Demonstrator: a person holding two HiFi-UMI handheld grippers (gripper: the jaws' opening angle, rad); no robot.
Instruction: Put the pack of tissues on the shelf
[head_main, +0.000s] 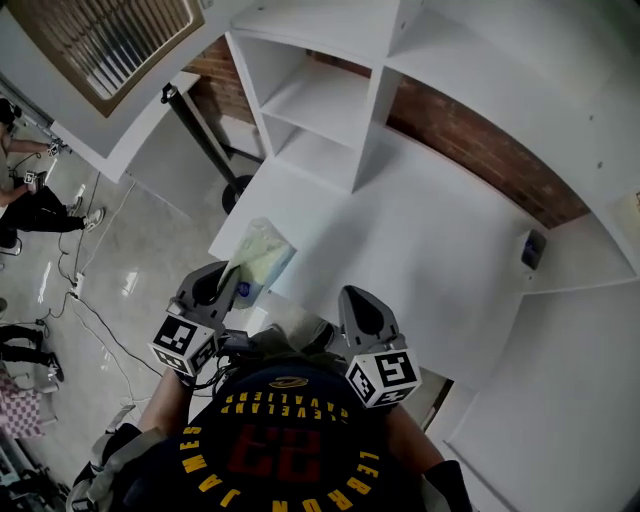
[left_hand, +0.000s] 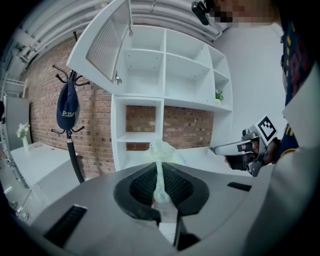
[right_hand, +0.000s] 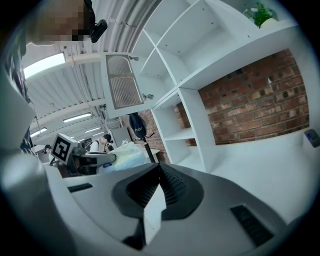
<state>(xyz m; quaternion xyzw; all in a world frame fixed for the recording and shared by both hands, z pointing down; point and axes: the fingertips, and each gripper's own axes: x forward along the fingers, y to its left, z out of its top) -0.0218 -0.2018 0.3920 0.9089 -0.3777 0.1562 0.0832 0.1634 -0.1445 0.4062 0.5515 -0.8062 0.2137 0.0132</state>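
Observation:
The pack of tissues (head_main: 259, 254), pale green in clear wrap, is pinched by one end in my left gripper (head_main: 231, 283), which holds it in the air off the near left corner of the white counter (head_main: 430, 230). In the left gripper view the pack (left_hand: 161, 150) stands upright between the ribbed pads (left_hand: 176, 186). The white shelf unit (head_main: 322, 108) with open compartments rises ahead. My right gripper (head_main: 353, 297) hovers beside the left one, jaws together with nothing between them, as the right gripper view (right_hand: 159, 174) also shows.
An open cabinet door with a grille (head_main: 110, 40) hangs at upper left. A black coat stand with a blue cap (left_hand: 67, 107) is left of the shelf. A small dark object (head_main: 533, 248) sits by the brick wall. People (head_main: 30, 200) and cables are on the floor at left.

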